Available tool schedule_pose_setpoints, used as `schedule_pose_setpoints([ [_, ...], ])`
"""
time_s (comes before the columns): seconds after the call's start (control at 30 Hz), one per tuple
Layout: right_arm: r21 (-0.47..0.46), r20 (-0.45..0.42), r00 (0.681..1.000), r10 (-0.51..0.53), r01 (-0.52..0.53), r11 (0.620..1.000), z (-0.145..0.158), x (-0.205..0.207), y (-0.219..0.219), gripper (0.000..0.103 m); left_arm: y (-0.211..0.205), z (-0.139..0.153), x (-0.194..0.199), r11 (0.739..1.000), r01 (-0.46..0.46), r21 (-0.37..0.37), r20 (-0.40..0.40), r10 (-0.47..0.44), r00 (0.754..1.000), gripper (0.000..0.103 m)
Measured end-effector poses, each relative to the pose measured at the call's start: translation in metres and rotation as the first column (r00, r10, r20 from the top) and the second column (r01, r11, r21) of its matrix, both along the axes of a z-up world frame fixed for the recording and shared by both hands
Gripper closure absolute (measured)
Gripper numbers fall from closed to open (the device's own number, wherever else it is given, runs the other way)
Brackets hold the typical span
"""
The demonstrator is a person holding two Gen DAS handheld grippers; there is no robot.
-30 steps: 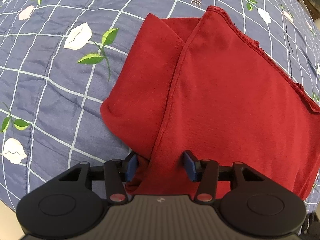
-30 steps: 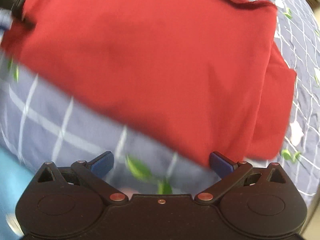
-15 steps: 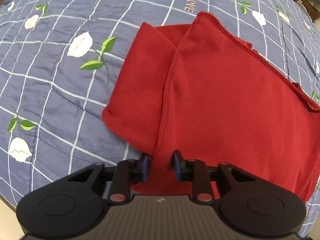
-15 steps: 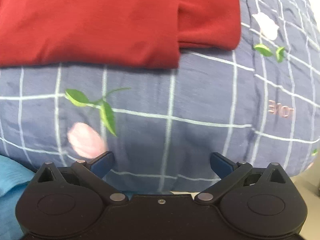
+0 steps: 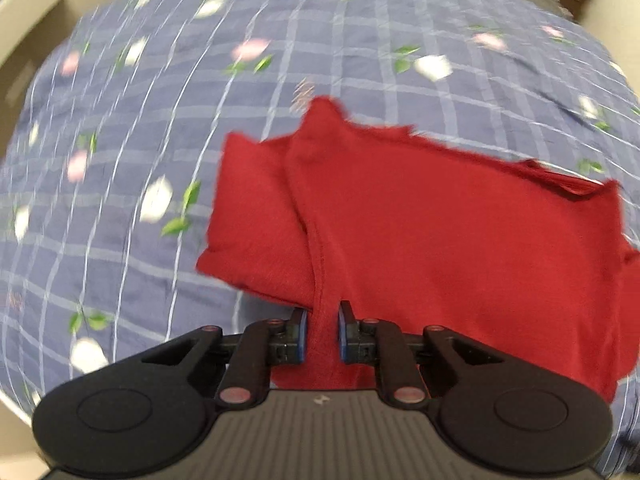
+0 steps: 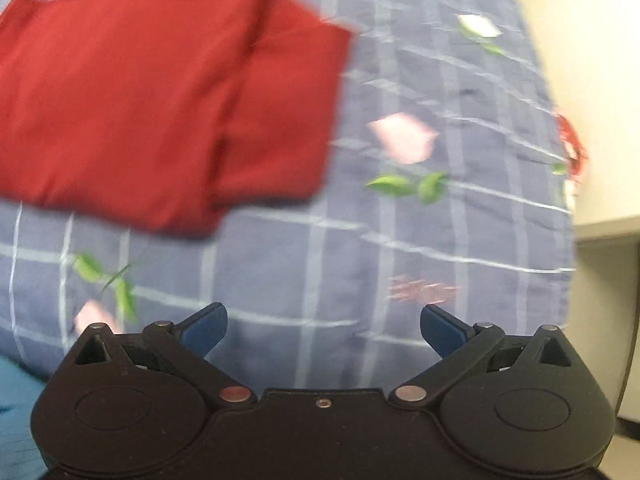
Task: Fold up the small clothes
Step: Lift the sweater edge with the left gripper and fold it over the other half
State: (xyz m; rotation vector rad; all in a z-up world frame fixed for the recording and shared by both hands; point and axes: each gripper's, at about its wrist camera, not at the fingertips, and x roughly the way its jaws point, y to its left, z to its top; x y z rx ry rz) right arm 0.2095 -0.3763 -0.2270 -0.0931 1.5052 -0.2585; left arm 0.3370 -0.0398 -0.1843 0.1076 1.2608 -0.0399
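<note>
A red garment [image 5: 440,232] hangs lifted above the blue flowered bedspread [image 5: 120,160], partly folded, with a narrower flap on its left. My left gripper [image 5: 322,328] is shut on the garment's near hem, which is pinched between the blue pads. In the right wrist view the same red garment [image 6: 140,92] fills the upper left, blurred by motion. My right gripper [image 6: 323,330] stands open over bare bedspread [image 6: 360,240], well apart from the cloth, with nothing between its fingers.
A cream wall or furniture side [image 6: 592,80] runs along the bed's right edge. A bit of red fringe [image 6: 572,148] shows at that edge. Teal cloth [image 6: 16,420] lies at the lower left of the right wrist view. Cream surroundings [image 5: 36,20] border the bed's far left.
My left gripper closed on the red garment's hem and has pulled it up and back from the bed. My right gripper, still open, swung away from the garment toward the bed's edge.
</note>
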Motion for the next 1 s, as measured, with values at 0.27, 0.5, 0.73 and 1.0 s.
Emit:
schedule_pose_setpoints([
  [0.27, -0.018, -0.013, 0.980, -0.199, 0.199, 0.980, -0.002, -0.031, -0.059, 0.000, -0.105, 0.047, -0.025, 0.956, 0.290, 0.030, 0.137, -0.292, 0.947, 0.088],
  [0.5, -0.032, -0.061, 0.970, -0.234, 0.232, 0.972, -0.005, -0.053, -0.087, 0.001, -0.195, 0.031, -0.055, 0.876, 0.482, -0.007, 0.103, -0.479, 0.872, 0.088],
  [0.73, -0.032, -0.108, 0.967, -0.230, 0.228, 0.973, -0.023, -0.064, -0.113, 0.001, -0.238, -0.003, -0.068, 0.840, 0.542, 0.016, 0.007, -0.543, 0.840, 0.087],
  [1.0, -0.022, -0.155, 0.960, -0.235, 0.234, 0.972, -0.036, -0.068, -0.122, 0.000, -0.226, -0.002, -0.064, 0.863, 0.505, -0.025, -0.031, -0.505, 0.862, 0.075],
])
